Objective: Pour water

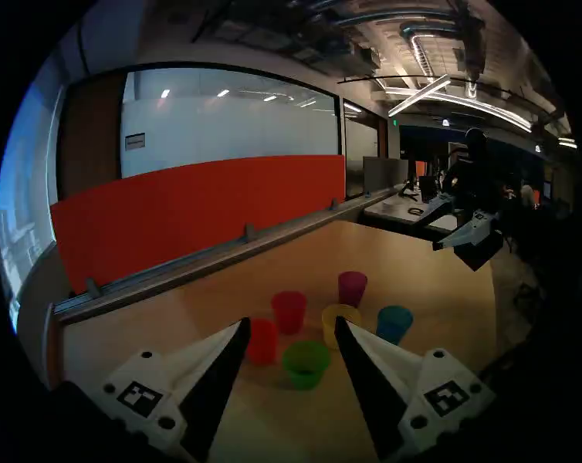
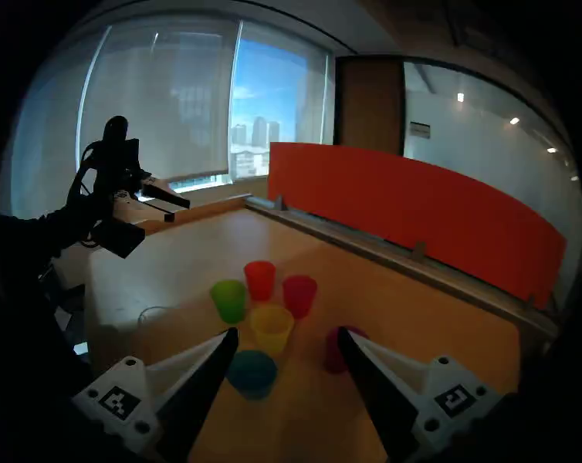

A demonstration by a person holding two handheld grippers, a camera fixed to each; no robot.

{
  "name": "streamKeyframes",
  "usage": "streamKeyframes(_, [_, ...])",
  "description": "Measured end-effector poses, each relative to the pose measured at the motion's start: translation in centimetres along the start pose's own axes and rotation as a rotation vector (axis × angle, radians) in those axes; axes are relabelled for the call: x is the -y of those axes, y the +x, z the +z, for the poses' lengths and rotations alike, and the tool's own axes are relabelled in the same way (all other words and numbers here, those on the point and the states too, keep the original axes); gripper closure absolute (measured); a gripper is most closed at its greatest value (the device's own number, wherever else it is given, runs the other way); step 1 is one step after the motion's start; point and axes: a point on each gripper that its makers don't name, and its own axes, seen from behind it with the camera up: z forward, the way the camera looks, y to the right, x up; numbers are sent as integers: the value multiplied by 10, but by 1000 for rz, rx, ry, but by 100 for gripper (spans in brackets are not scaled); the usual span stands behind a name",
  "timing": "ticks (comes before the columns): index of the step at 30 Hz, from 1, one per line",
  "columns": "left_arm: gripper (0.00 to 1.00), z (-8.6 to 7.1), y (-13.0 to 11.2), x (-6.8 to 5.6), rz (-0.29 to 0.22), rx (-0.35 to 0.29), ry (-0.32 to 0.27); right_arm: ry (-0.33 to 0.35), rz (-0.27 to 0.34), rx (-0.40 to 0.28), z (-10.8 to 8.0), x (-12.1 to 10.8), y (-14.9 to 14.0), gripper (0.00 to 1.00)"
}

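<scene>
Several coloured plastic cups stand in a cluster on the wooden table [image 1: 414,262]. In the left gripper view they are an orange-red cup [image 1: 262,340], a red cup [image 1: 289,311], a magenta cup [image 1: 352,287], a yellow cup [image 1: 340,319], a blue cup [image 1: 394,322] and a green cup [image 1: 306,363]. My left gripper [image 1: 291,322] hangs open above and short of them, holding nothing. The right gripper view has the same cluster, with the blue cup [image 2: 252,373] and yellow cup [image 2: 272,327] nearest. My right gripper [image 2: 286,332] is open and empty too.
A red partition [image 1: 198,208] on a metal rail runs along the table's far side. Each gripper appears far off in the other's view: the right gripper [image 1: 467,236], the left gripper [image 2: 152,197] held by a sleeved hand. A faint clear cup [image 2: 158,318] stands left of the cluster.
</scene>
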Motion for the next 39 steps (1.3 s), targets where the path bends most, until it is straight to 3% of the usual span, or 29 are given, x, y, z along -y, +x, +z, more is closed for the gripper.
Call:
streamKeyframes(10, [20,16,-27,-5,15,56,-7,16,-8,53,6,8,-28,1])
streamKeyframes(20, [20,33,-56,-17,29,110,-34,21,4,79,14,10,-50,0])
streamKeyframes(39, [20,57,-98,-28,46,190,-64,52,-11,140,39,24,-90,1])
